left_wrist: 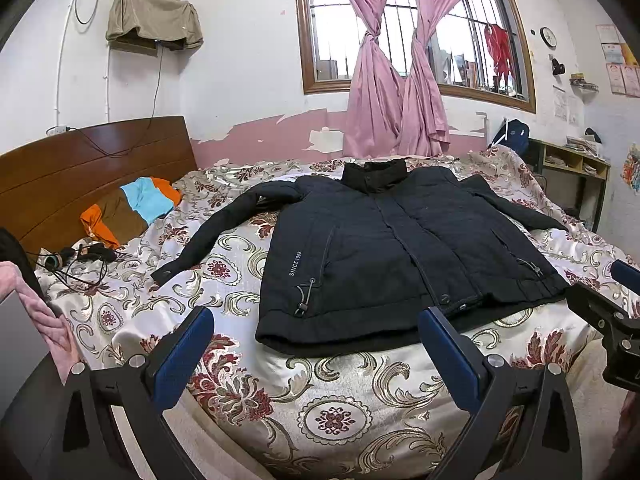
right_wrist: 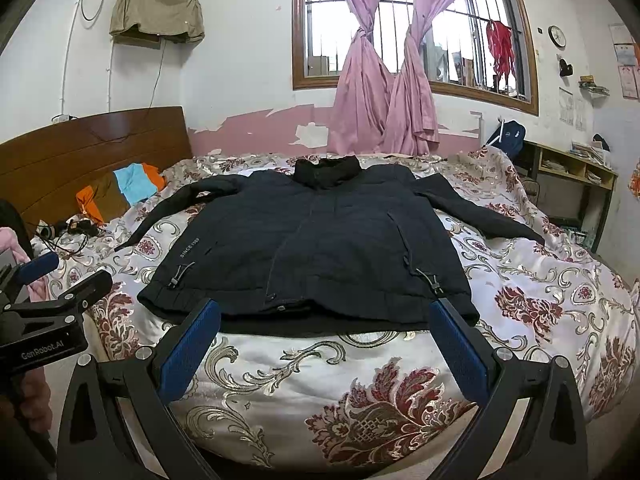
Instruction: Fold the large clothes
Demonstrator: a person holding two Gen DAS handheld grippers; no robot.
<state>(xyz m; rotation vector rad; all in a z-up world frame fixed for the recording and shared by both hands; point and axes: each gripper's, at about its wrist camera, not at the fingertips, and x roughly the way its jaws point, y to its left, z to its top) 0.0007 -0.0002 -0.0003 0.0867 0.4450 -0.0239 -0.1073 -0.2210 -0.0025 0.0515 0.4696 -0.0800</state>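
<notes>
A dark jacket lies flat and face-up in the centre of the frame, on the floral bedspread, sleeves spread. The left gripper and right gripper sit at the bottom of their views, fingers wide apart, gripping nothing, short of the hem. At right, an open shelf unit holds stacked papers.

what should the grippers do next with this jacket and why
Probably bring the left gripper forward to the cuff of the left sleeve and fold it across the chest. The dark jacket lies flat, front up, both sleeves spread out on the floral bedspread, so no fold is started. Both grippers are open and empty, short of the hem; the right gripper could take the other sleeve.
</notes>
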